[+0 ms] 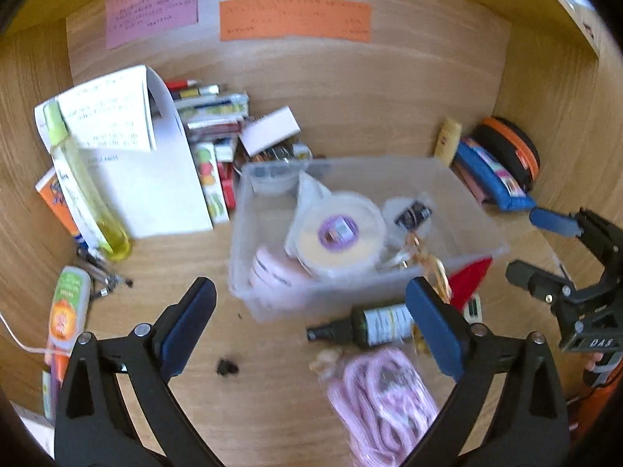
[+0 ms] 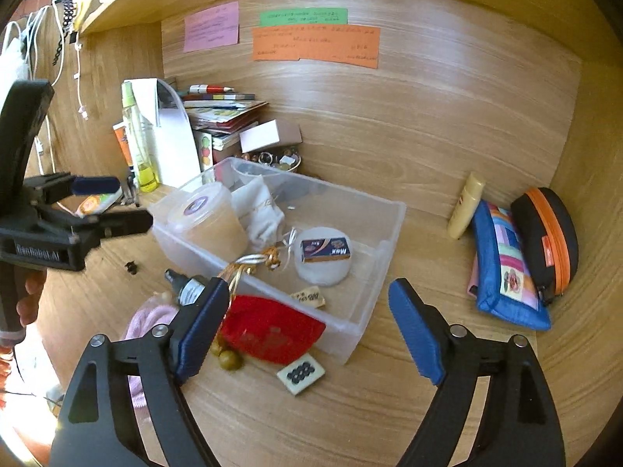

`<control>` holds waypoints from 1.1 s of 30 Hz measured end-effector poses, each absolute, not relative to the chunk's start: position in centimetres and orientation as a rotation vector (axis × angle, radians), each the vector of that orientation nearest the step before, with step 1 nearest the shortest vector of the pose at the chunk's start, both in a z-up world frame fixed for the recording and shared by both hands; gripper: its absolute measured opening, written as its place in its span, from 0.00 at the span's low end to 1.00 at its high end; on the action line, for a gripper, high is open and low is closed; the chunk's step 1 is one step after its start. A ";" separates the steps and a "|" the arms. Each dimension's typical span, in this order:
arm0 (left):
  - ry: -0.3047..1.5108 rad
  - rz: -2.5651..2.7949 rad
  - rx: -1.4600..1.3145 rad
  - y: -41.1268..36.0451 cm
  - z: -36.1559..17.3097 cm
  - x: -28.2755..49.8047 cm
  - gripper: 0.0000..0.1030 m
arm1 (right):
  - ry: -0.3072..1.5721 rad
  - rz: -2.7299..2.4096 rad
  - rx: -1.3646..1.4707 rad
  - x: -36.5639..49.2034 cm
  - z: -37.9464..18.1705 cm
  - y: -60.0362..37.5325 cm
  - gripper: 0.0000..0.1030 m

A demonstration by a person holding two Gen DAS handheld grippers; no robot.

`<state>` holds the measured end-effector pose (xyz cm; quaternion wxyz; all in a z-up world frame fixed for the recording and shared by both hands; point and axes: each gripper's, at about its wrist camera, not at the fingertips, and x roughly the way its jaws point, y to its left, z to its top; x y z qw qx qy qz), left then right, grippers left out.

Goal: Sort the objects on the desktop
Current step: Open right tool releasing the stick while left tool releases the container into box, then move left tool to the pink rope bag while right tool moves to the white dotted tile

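A clear plastic bin (image 1: 268, 295) (image 2: 385, 229) sits mid-desk, holding a round tub (image 1: 338, 233) (image 2: 210, 218), a white cloth bag (image 2: 259, 210), a small staple box (image 2: 326, 250) on a white disc, and a pink item (image 1: 268, 268). In front of the bin lie a dark spray bottle (image 1: 370, 325) (image 2: 187, 286), a red pouch (image 2: 268, 330) (image 1: 469, 280), a pink cord bundle (image 1: 381, 397), and a white tile with black dots (image 2: 300, 374). My left gripper (image 1: 311, 323) is open and empty above the desk before the bin. My right gripper (image 2: 307, 327) is open and empty over the red pouch.
Papers, a yellow-green bottle (image 1: 83, 183) and stacked boxes (image 1: 214, 132) stand at back left. A cream tube (image 2: 465, 204), blue pouch (image 2: 506, 268) and black-orange case (image 2: 545, 241) lie at right. Coloured notes (image 2: 315, 44) hang on the back wall. Wooden walls enclose the desk.
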<state>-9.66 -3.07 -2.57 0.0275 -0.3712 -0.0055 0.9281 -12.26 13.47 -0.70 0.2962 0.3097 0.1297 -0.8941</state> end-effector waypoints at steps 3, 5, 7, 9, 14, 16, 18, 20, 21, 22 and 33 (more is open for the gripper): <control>-0.021 2.854 -1.168 -2.1 -3.6 -8.8 0.96 | 0.349 -2.370 0.835 -11.7 -1.1 13.9 0.80; -0.035 2.843 -1.187 -1.5 -4.3 -8.2 0.96 | 0.348 -2.364 0.851 -11.5 -1.6 14.3 0.80; -0.040 2.838 -1.214 -1.0 -5.1 -7.8 0.96 | 0.344 -2.351 0.869 -11.3 -2.1 14.7 0.80; -0.026 2.822 -1.241 -0.4 -6.0 -7.3 0.96 | 0.348 -2.343 0.896 -11.2 -2.8 15.1 0.81; 0.003 2.807 -1.303 1.1 -8.0 -5.9 0.96 | 0.393 -2.309 0.947 -10.8 -4.7 15.5 0.82; -0.029 2.784 -1.324 1.4 -8.6 -5.5 0.96 | 0.400 -2.285 0.968 -10.9 -5.6 15.6 0.82; -0.048 2.772 -1.347 1.8 -9.2 -5.3 0.96 | 0.400 -2.267 0.983 -11.1 -6.3 15.7 0.82; -0.061 2.774 -1.374 2.0 -9.8 -5.2 0.96 | 0.396 -2.252 0.999 -11.5 -6.8 15.8 0.82; -0.064 2.779 -1.387 2.1 -10.0 -5.2 0.96 | 0.391 -2.243 1.005 -11.7 -7.1 15.9 0.82; -0.068 2.783 -1.402 2.1 -10.3 -5.3 0.96 | 0.390 -2.239 1.010 -11.9 -7.3 15.9 0.82; -0.145 2.817 -1.504 2.5 -12.2 -5.9 0.97 | 0.420 -2.135 1.078 -13.3 -9.3 15.3 0.69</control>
